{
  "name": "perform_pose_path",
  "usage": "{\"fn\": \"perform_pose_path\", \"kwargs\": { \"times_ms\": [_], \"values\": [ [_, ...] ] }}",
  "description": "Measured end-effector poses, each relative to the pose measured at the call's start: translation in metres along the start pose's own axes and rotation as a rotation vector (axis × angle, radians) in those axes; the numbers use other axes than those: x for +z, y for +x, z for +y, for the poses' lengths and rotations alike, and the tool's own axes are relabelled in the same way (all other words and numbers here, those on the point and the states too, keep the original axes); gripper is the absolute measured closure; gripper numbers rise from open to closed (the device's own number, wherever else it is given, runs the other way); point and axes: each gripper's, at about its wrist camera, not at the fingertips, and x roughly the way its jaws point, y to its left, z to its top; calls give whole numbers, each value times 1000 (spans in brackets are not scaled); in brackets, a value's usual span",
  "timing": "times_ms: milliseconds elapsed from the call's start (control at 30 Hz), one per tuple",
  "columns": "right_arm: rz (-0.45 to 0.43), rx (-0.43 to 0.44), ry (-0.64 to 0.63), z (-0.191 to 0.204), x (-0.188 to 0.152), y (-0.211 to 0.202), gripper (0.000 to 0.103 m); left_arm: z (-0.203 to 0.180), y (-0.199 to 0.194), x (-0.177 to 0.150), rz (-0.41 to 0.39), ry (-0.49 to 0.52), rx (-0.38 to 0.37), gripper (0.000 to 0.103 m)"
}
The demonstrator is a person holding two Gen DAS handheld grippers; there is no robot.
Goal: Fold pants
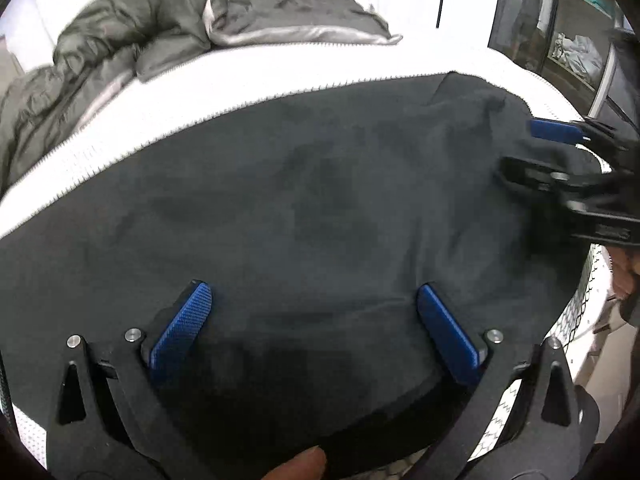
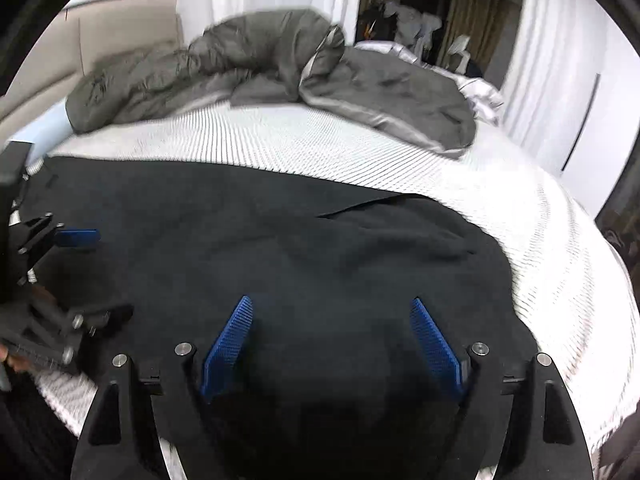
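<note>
Black pants [image 1: 320,184] lie spread flat on a white mattress [image 1: 168,92], with a folded layer on top toward the right [image 2: 400,232]. My left gripper [image 1: 312,288] is open, its blue pads [image 1: 188,324] wide apart over the near edge of the pants and not pressing on the cloth. My right gripper [image 2: 331,301] is open too, its blue pads [image 2: 230,344] hovering over the dark fabric. Each gripper shows in the other's view: the right gripper [image 1: 519,148] at the pants' right end, the left gripper [image 2: 113,274] at the left end.
A crumpled grey duvet [image 2: 280,68] is piled at the far side of the bed, before a beige headboard [image 2: 120,24]. White curtains [image 2: 560,60] and a dark doorway [image 2: 432,12] stand behind. Shelves with clothes [image 1: 576,52] are at the right. A fingertip [image 1: 304,464] shows at the bottom.
</note>
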Motion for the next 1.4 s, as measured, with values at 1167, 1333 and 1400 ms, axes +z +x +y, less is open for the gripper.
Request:
{"fn": "perform_pose_path", "kwargs": {
  "times_ms": [1167, 1333, 1400],
  "values": [
    [-15, -48, -51, -28, -54, -2, 22, 22, -27, -26, 19, 68, 58, 0],
    [-27, -66, -88, -12, -37, -10, 20, 34, -44, -7, -31, 65, 88, 0],
    [-40, -12, -62, -2, -13, -5, 17, 26, -31, 15, -21, 77, 58, 0]
  ]
}}
